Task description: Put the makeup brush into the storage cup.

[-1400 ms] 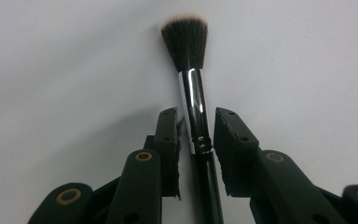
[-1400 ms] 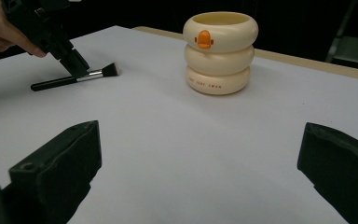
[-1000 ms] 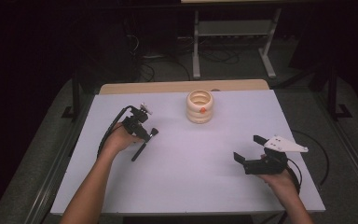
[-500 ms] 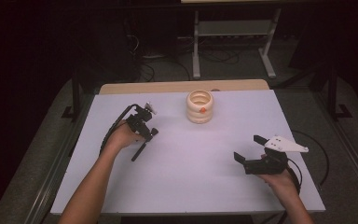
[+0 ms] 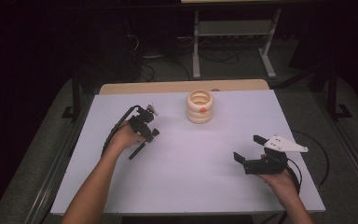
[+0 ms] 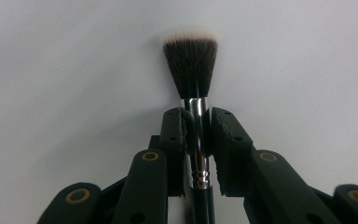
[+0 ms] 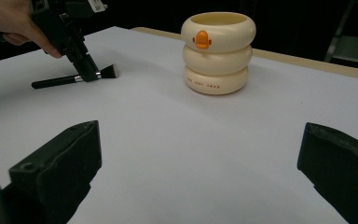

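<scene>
One brush [image 6: 190, 70], one cream cup [image 5: 200, 106], two claws, left [image 5: 150, 135] and right [image 5: 248, 150], on one counter [image 5: 191, 158].

High view overhead, gripper views close and low, sharing brush [image 6: 190, 70], table [image 5: 191, 154]

Left gripper [image 6: 196, 135] tipped down toward the tabletop, jaws clamped on a makeup brush [image 6: 192, 70] at its silver ferrule, left forearm [image 5: 93, 186] stretched in from the near edge. Right gripper [image 5: 251, 156] low over the right side, jaws spread wide with nothing between, right hand [image 5: 279, 179] behind.
</scene>
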Motion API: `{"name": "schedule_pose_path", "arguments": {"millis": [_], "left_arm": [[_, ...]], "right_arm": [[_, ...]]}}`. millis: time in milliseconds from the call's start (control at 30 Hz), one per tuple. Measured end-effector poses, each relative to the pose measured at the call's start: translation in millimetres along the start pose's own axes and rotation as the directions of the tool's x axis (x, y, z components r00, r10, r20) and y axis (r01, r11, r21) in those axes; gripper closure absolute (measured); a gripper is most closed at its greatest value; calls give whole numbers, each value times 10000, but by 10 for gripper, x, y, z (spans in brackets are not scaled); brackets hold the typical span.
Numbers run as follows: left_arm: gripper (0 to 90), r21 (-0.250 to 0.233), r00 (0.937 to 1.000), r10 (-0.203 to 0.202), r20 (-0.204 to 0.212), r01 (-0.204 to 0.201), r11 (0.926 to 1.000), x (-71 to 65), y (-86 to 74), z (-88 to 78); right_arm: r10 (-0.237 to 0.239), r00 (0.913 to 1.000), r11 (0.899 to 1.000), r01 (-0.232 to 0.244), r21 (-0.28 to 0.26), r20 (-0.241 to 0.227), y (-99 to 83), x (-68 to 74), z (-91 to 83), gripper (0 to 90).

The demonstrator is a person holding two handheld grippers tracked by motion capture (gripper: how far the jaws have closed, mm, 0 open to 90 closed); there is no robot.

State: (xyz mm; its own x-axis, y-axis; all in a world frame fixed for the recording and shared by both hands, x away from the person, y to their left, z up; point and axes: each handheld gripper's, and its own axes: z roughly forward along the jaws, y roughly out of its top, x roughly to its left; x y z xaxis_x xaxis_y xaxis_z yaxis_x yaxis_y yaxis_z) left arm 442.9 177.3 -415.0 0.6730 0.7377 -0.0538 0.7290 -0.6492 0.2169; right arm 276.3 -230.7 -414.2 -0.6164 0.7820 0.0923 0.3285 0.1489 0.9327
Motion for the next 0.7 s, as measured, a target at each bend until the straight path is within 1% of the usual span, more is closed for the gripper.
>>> {"name": "schedule_pose_path", "arguments": {"millis": [233,500,567,600,700], "left_arm": [[765,-56,10000,-62,-14,62,10000,5,-4,-2],[768,-109,10000,20,-14,-20,9999,2,-2,-6],[769,-178,10000,-47,6,47,9998,-1,-7,-22],[770,-163,10000,34,23,-34,9999,5,-9,-39],[770,-359,10000,-48,73,50,9993,9,-20,-80]], "right_arm": [[19,10000,10000,-19,-11,13,1,3,-3,0],[17,10000,10000,-17,-6,4,-1,-6,-2,0],[29,10000,10000,-29,-6,20,-1,0,-7,0],[8,10000,10000,-8,-13,18,-1,-1,-5,0],[32,10000,10000,-32,1,-6,-1,-3,-1,0]]}}
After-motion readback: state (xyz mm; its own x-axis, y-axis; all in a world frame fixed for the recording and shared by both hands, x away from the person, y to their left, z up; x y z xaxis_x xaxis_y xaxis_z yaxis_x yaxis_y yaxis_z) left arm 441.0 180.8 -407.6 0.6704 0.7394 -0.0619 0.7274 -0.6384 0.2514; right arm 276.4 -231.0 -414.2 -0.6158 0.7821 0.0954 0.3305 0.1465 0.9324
